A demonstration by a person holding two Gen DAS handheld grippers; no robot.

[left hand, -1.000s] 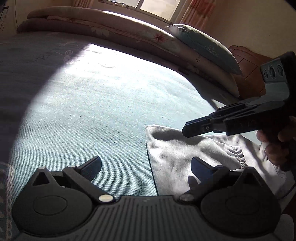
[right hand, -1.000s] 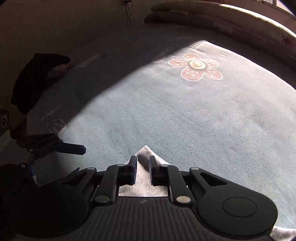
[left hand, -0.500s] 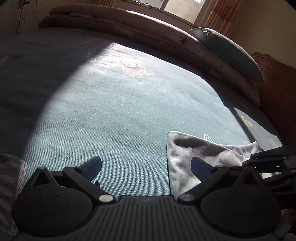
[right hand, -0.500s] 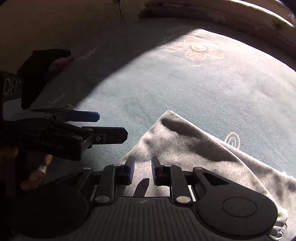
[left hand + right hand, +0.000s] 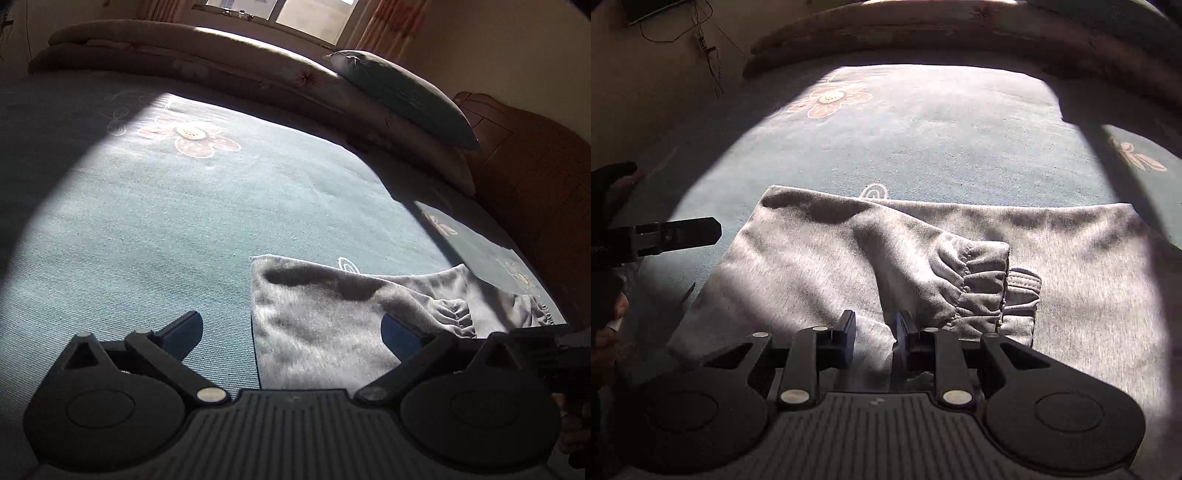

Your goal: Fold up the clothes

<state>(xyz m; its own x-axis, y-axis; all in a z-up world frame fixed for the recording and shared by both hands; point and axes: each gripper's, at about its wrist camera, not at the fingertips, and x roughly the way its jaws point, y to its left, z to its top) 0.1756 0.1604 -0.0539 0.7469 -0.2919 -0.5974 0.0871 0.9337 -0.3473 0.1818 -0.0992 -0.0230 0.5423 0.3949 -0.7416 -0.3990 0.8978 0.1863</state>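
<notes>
Grey garment [image 5: 923,258] on sunlit, seemingly floral bedspread [image 5: 184,221]

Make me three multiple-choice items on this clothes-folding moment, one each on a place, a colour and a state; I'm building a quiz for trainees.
1. Where does the cuff lie?
A. Folded onto the garment
B. On the pillow
C. Hanging off the bed

2. What colour is the garment?
A. Red
B. Grey
C. Black

3. How do the left tongs stand?
A. Shut on the cuff
B. Shut on the sheet
C. Wide open, holding nothing

Answers:
1 A: the gathered cuff rests on the grey cloth, in front of the right tongs.
2 B: the cloth shows grey against the blue-green sheet.
3 C: the two fingers stand far apart, with only sheet and the garment's edge lying beneath the gap.
</notes>
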